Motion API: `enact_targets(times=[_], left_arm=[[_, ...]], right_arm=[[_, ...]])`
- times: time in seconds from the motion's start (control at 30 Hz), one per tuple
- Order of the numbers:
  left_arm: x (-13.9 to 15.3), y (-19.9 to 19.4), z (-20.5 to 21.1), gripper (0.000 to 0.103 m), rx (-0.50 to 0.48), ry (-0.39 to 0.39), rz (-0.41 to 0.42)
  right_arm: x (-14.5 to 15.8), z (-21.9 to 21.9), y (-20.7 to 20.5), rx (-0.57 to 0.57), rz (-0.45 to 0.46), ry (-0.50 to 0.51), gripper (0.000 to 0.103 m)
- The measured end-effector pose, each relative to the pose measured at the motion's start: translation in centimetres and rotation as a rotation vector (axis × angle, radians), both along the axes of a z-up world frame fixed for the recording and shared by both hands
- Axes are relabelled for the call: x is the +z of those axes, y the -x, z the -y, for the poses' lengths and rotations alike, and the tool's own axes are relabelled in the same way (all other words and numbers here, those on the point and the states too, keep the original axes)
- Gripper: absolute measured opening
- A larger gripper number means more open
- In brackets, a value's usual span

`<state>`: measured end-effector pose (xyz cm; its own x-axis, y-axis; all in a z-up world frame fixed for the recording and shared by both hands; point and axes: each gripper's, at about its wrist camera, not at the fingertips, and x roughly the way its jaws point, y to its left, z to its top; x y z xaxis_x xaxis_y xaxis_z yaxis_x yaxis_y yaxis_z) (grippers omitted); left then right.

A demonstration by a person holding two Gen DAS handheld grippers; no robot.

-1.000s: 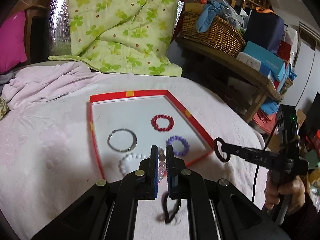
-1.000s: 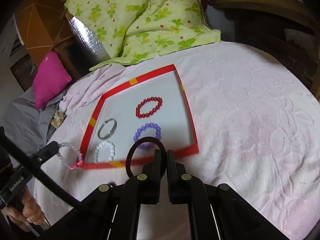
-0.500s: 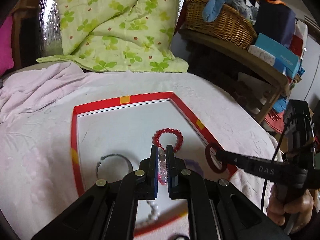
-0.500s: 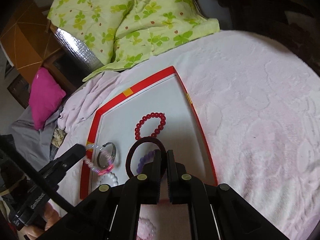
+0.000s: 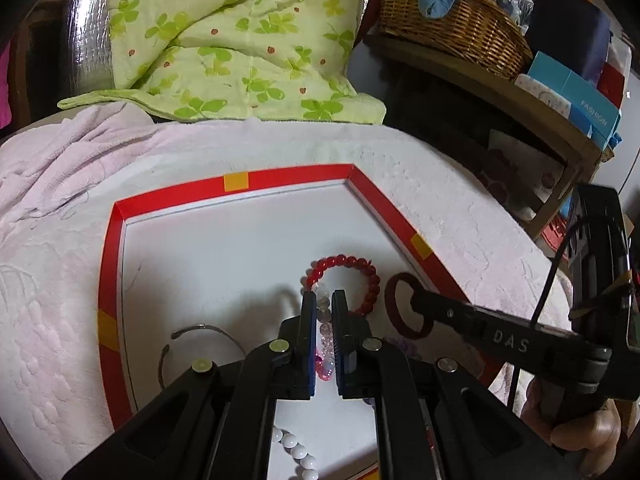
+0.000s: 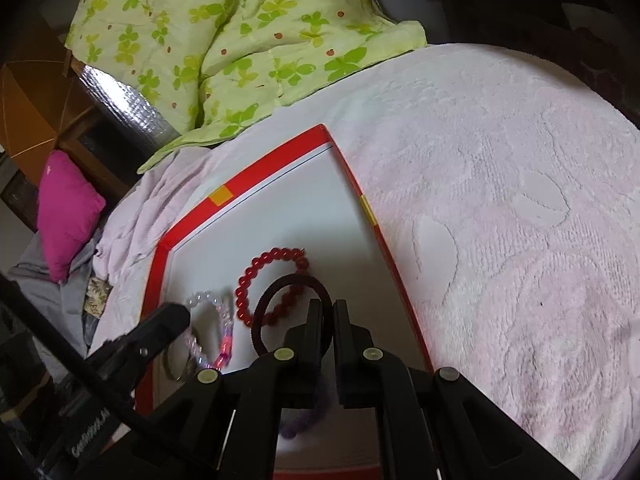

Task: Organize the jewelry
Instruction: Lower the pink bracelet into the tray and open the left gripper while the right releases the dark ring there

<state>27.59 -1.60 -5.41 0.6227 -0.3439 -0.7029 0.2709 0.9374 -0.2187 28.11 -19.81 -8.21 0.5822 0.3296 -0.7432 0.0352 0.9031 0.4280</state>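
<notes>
A red-rimmed white tray lies on the pink bedspread. In it are a red bead bracelet, a silver bangle, a white bead bracelet and a purple bead bracelet. My left gripper is shut on a clear and pink bead bracelet, held above the tray's middle. My right gripper is shut on a dark maroon hair band, held over the tray beside the red bracelet.
A green clover quilt lies behind the tray. A wicker basket and boxes stand on a wooden shelf at the right. A magenta pillow lies at the far left. The bedspread stretches to the right of the tray.
Both grippers have moved forward over the tray, each still holding its piece. The red bracelet now lies just ahead of both.
</notes>
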Motion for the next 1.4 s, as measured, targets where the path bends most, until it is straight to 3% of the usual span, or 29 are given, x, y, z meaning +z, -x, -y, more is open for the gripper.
enact_targets(times=[0.33,0.47,0.83,1.0,1.2,1.3,1.4], left_arm=[[-1.3,0.3,0.5,0.010,0.015,-0.099,-0.036],[-0.8,1.1,-0.1,0.028,0.028,-0.090,-0.023],[3.1,4.9,-1.7,0.039,0.053,-0.018,0.065],[3.7,7.8,-3.5,0.056,0.122,-0.091,0.092],[2.7,11.7,-4.6,0.070,0.178,-0.244,0.067],[1.9,14.0,-4.8,0.070,0.184,-0.302,0.049],[1.1,16.5,-5.1,0.070,0.179,-0.315,0.030]], right_arm=[[-0.2,0.2,-0.5,-0.017,-0.008,0.028,0.010],[0.0,0.8,-0.2,-0.027,-0.005,0.007,0.016],[2.5,1.2,2.3,-0.004,0.059,-0.038,0.016],[3.6,1.5,4.1,0.022,0.061,-0.049,0.016],[4.7,1.7,6.8,0.061,0.063,-0.049,0.016],[4.8,1.7,8.5,0.088,0.046,-0.045,0.017],[4.5,1.8,10.3,0.103,0.016,-0.055,0.026]])
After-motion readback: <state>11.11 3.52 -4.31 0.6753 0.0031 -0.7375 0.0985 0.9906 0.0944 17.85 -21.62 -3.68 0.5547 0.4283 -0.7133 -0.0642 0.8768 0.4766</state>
